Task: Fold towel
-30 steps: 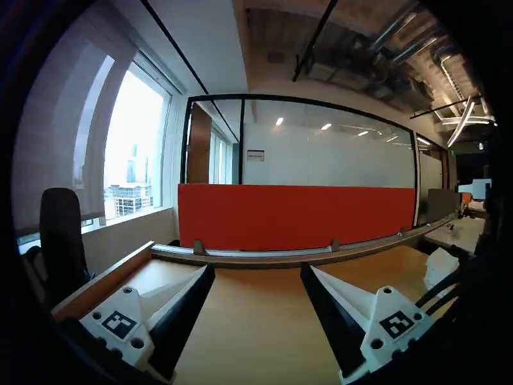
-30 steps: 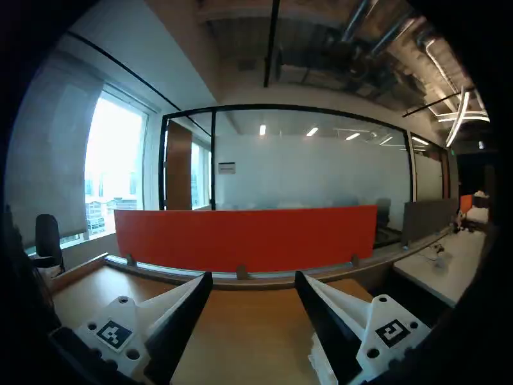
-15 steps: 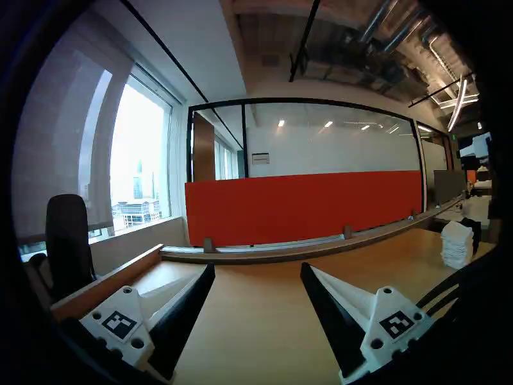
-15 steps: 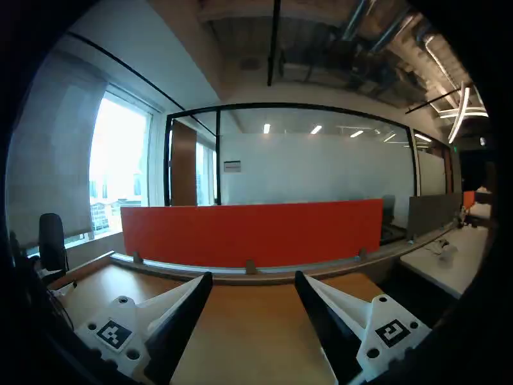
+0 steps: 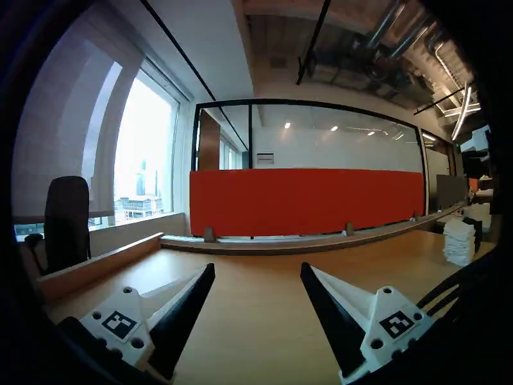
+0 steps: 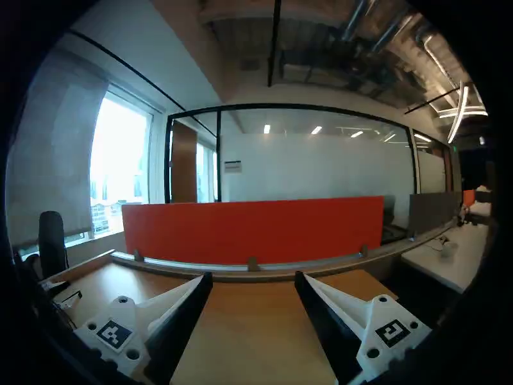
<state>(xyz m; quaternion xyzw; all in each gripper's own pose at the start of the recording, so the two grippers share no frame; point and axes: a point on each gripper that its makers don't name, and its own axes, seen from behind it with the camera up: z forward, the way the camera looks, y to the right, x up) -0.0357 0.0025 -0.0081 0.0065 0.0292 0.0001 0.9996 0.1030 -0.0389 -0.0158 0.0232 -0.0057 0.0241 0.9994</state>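
A stack of folded white towels [image 5: 459, 241] stands on the wooden desk [image 5: 256, 301] at the far right of the left gripper view. My left gripper [image 5: 256, 289] hovers low over the desk, well to the left of the stack, open with nothing between its fingers. In the right gripper view my right gripper [image 6: 253, 295] is open too, held over the same wooden desk [image 6: 253, 327] with bare wood between its fingers.
An orange divider panel [image 5: 308, 202] runs along the desk's far edge [image 6: 256, 228]. A black chair [image 5: 64, 221] stands by the window at the left [image 6: 50, 240]. A white desk [image 6: 449, 256] with small items lies to the right.
The left view has swung and tilted: the towel stack came into sight at the right and more desk shows. The right view shifted slightly; a white thing at its lower edge left the frame.
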